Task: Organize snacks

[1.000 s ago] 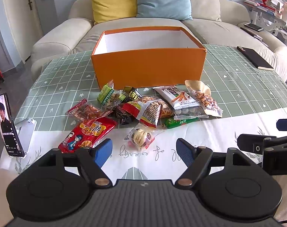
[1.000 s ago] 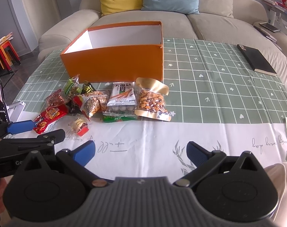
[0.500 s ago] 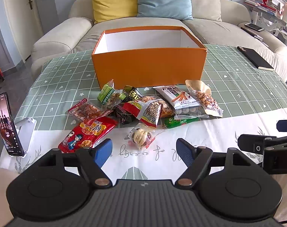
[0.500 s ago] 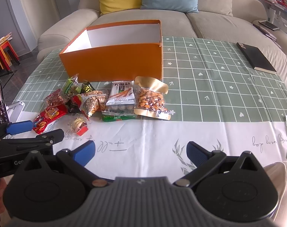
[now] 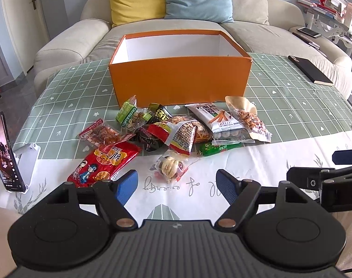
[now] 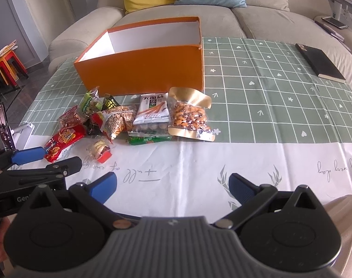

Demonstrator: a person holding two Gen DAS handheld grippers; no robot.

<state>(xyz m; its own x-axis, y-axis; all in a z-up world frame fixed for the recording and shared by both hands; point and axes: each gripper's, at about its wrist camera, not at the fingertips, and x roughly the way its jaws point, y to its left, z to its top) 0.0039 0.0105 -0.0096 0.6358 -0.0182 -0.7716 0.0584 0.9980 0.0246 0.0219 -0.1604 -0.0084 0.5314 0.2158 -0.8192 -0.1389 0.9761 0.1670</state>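
Beige sofa [image 5: 257, 27] behind counter [image 5: 291, 106], green grid cloth turning white near the tools. Landmark: rigid orange box [image 5: 179, 78], open top, white inside. In front of it, left to right: phone on stand [image 5: 4, 153], glossy red pouch [image 5: 105, 163], crinkly snack pile [image 5: 176, 132], gold-edged nut bag [image 5: 250, 119]. Left tool [image 5: 177, 186] released, empty, just short of the pile. Right tool [image 6: 172, 185] released, empty, right of the pile.

Ahead of the left claw [image 5: 177, 186] we cannot see the floor of the orange box [image 5: 180, 78] behind its near wall, a dark packet [image 5: 150, 140] lies half buried under other snacks, and the right claw [image 5: 338, 169] is cut off at the edge.
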